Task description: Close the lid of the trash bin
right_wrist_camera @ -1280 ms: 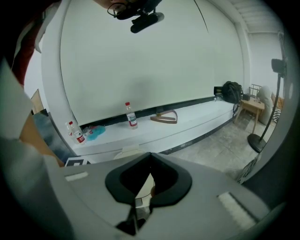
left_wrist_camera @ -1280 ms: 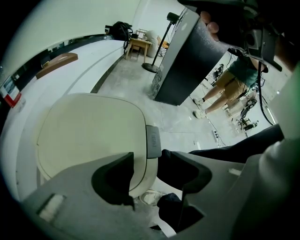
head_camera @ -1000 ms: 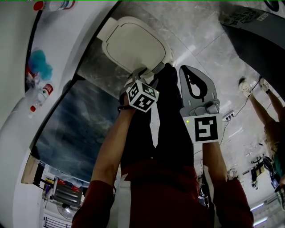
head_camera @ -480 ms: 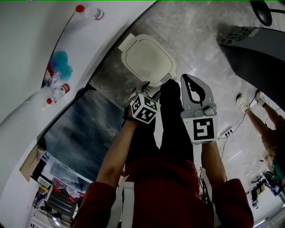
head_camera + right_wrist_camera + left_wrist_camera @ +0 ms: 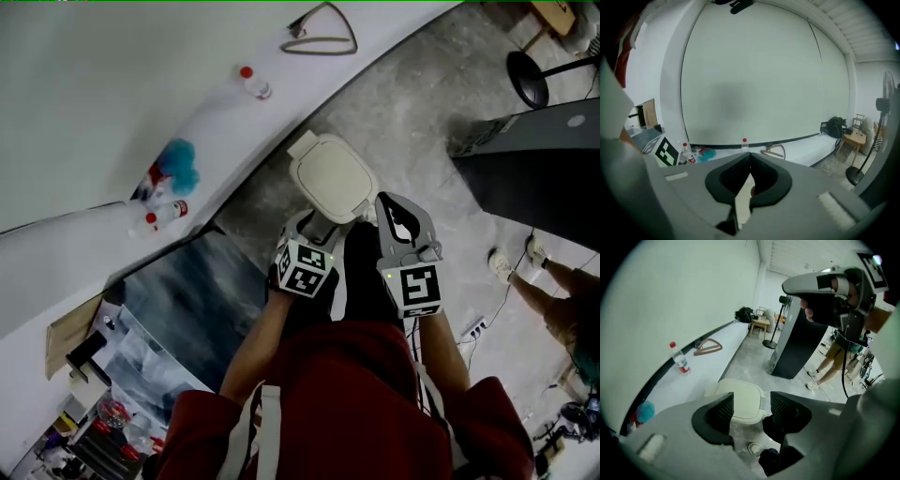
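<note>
Trash bin lid (image 5: 330,176) lies flat down on its bin, twelve o'clock ahead on the floor (image 5: 422,103). My left gripper (image 5: 748,409) hovers at eleven, jaws wide and empty; right gripper (image 5: 750,161) at one, jaws pinched together.

The left gripper (image 5: 309,228) and right gripper (image 5: 388,201) have risen away from the trash bin lid (image 5: 332,176).

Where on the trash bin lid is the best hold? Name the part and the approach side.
Take the lid by its thin near rim, the edge toward the person, coming from that side with the left gripper, whose fingers stand apart. The lid lies flat and broad, so only its rim fits between fingers; the far-corner tab looks like the hinge.
</note>
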